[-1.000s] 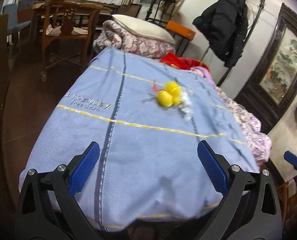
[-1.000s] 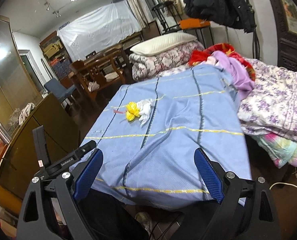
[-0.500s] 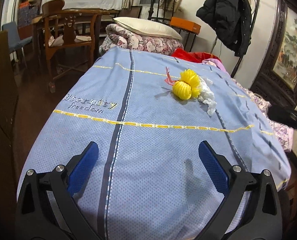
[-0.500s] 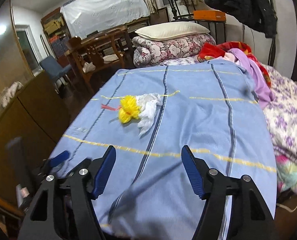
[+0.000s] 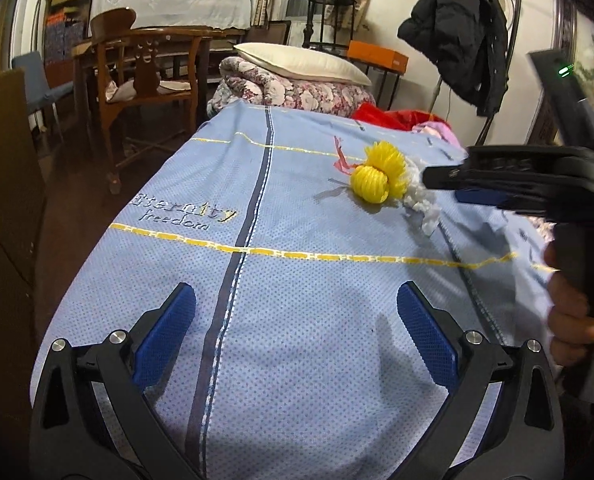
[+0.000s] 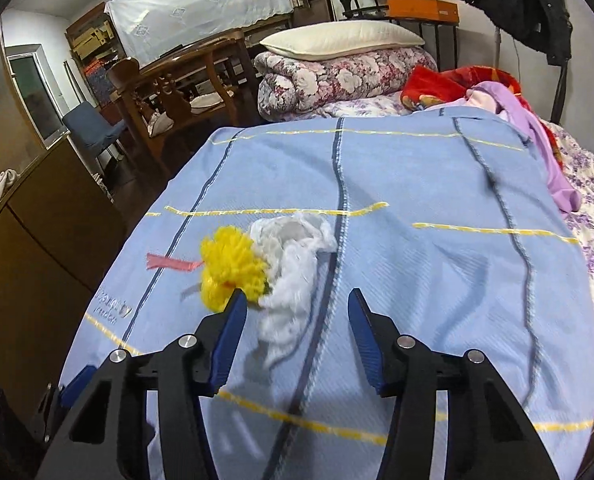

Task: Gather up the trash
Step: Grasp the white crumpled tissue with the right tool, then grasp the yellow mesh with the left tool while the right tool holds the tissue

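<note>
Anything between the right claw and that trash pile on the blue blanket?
Nothing visible. The right claw has been closing in; the white wad lies just ahead between its open jaws, the yellow netting at its left finger, on the bare blanket. The left claw hangs back, open.

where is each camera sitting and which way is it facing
Left wrist: sits behind the left tongs, which stand wide open, looking down the blue blanket toward the pillow; the right tongs and the hand holding them come in from the right edge.
Right wrist: sits behind the right tongs, angled down at the white tissue; their jaws have just been closing, with the tissue's lower part between them, not yet pinched.
Shared: yellow mesh bundle, tissue, pink strip, blanket, pillow.
</note>
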